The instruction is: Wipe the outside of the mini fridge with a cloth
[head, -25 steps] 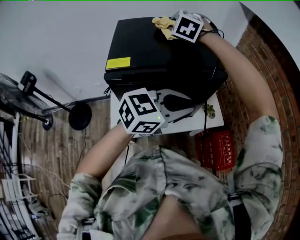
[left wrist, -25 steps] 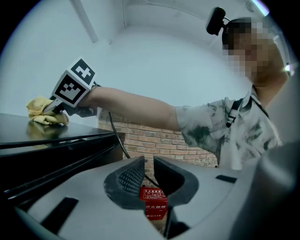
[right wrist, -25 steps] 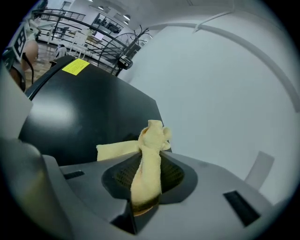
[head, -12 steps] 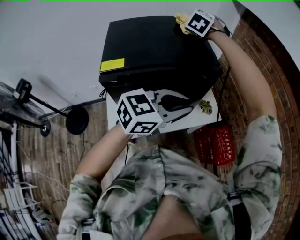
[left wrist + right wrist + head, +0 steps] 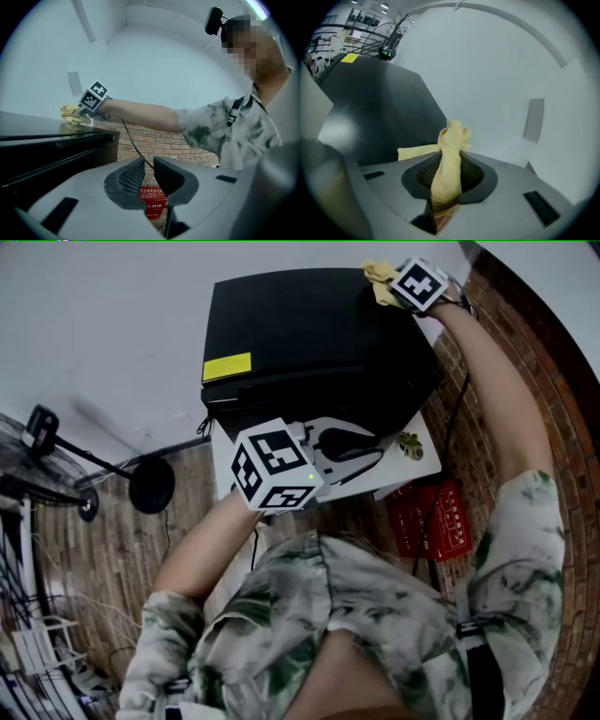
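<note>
One white wall (image 5: 103, 324) fills the upper left of the head view, and one brick-patterned floor (image 5: 122, 540) runs down the left and right edges. One black fridge (image 5: 309, 343) stands at upper centre on one white surface (image 5: 427, 460). There are two tools. The left tool (image 5: 149, 174) hovers at mid-frame in front of the fridge, its jaws drawn almost together with nothing in them. The right tool (image 5: 449, 174) reaches to the fridge top's far right corner at the upper right, clenched on the one yellow cloth (image 5: 380, 277), which touches the black top. One black round-based stand (image 5: 152, 486) sits at left. One red box (image 5: 433, 521) lies on the floor right of centre. One yellow sticker (image 5: 227, 366) marks the fridge top's near left corner.
</note>
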`<state>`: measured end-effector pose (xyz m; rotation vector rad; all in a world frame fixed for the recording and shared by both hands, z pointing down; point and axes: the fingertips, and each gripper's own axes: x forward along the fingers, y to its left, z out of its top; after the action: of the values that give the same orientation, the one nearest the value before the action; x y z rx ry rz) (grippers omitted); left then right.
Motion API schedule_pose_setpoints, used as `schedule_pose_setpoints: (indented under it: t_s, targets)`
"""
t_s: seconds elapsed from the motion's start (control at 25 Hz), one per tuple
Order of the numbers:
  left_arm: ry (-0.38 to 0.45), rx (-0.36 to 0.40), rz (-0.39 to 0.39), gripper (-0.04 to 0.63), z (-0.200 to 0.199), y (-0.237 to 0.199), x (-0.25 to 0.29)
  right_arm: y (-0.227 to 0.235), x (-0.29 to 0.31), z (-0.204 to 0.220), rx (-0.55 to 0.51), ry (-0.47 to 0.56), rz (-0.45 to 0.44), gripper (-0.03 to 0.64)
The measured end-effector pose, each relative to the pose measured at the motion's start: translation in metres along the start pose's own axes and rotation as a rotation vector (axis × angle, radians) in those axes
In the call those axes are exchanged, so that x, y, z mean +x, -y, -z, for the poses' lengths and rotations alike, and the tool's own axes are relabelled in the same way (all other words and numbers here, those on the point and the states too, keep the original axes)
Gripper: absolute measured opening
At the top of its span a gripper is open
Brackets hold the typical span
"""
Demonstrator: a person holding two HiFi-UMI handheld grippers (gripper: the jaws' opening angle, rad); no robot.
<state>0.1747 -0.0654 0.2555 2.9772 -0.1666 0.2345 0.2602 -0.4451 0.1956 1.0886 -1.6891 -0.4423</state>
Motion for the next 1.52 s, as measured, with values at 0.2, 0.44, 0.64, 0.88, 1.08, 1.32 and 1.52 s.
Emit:
schedule_pose_setpoints:
  t_s: [0.2, 0.44, 0.64, 0.88, 1.08, 1.32, 1.52]
  targets:
    - [0.024, -0.018, 0.048, 0.055, 0.0, 0.008, -0.011, -0.003, -0.036, -0.024, 0.123, 0.219, -0.065, 0.095]
    - [0.046, 0.02, 0.122, 0.055, 0.005, 0.032, -0.011, 0.003, -0.09, -0.007, 0.255, 0.337, -0.027, 0.095]
    - [0.029, 0.029, 0.124, 0.055, 0.013, 0.039, 0.038, 0.023, -0.09, 0.041, 0.322, 0.382, -0.018, 0.095]
    - [0.028, 0.032, 0.03, 0.055, -0.003, 0.014, 0.121, 0.046, -0.065, 0.08, 0.384, 0.53, -0.122, 0.095]
    - [0.039, -0.004, -0.058, 0.055, -0.023, -0.011, 0.199, 0.059, -0.03, 0.099, 0.403, 0.636, -0.255, 0.095]
    - [0.033, -0.057, -0.188, 0.055, -0.003, -0.036, 0.24, 0.013, 0.027, 0.103, 0.419, 0.7, -0.421, 0.095]
    - [0.026, -0.087, -0.29, 0.055, 0.018, -0.049, 0.241, -0.027, 0.07, 0.101, 0.449, 0.716, -0.49, 0.095]
